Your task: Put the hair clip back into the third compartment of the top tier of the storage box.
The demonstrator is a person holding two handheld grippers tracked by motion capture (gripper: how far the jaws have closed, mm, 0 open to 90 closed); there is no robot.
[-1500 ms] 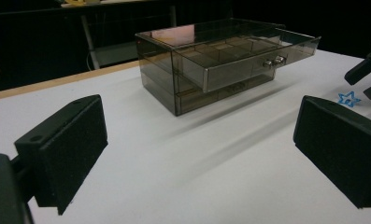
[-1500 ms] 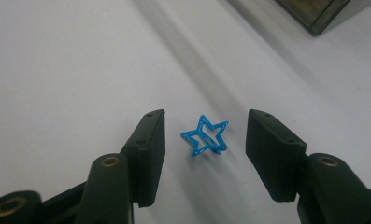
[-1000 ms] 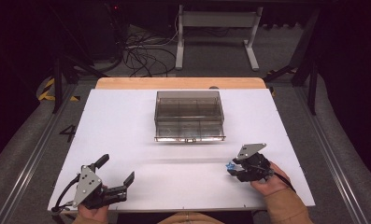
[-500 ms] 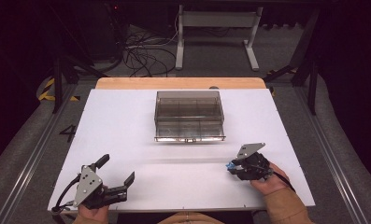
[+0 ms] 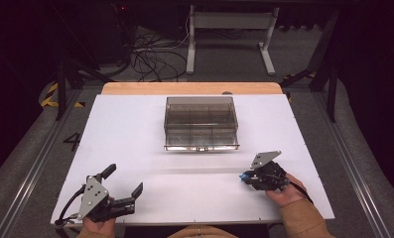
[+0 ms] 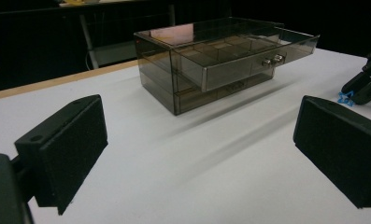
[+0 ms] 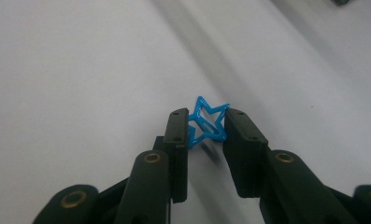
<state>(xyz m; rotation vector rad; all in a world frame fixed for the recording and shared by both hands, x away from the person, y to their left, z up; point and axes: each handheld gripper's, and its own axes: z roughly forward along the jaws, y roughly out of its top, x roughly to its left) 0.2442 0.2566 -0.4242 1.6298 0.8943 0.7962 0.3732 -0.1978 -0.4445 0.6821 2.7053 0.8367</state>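
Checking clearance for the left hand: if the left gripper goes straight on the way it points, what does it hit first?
Likely the smoky plastic drawer box: it sits dead ahead between the left gripper's open jaws, with bare white table before it. Its pulled-out top drawer may come first; depth is unclear.

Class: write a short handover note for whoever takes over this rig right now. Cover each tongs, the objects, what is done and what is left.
Right tongs: closed on the blue star-shaped clip, low over the white table.
Left tongs: open, holding nothing, near the front left edge.
Smoky clear drawer box: mid-table, top drawer pulled out, showing compartments.
Done: clip gripped, drawer open.
Left, probably: carry the clip into the drawer, then close it.
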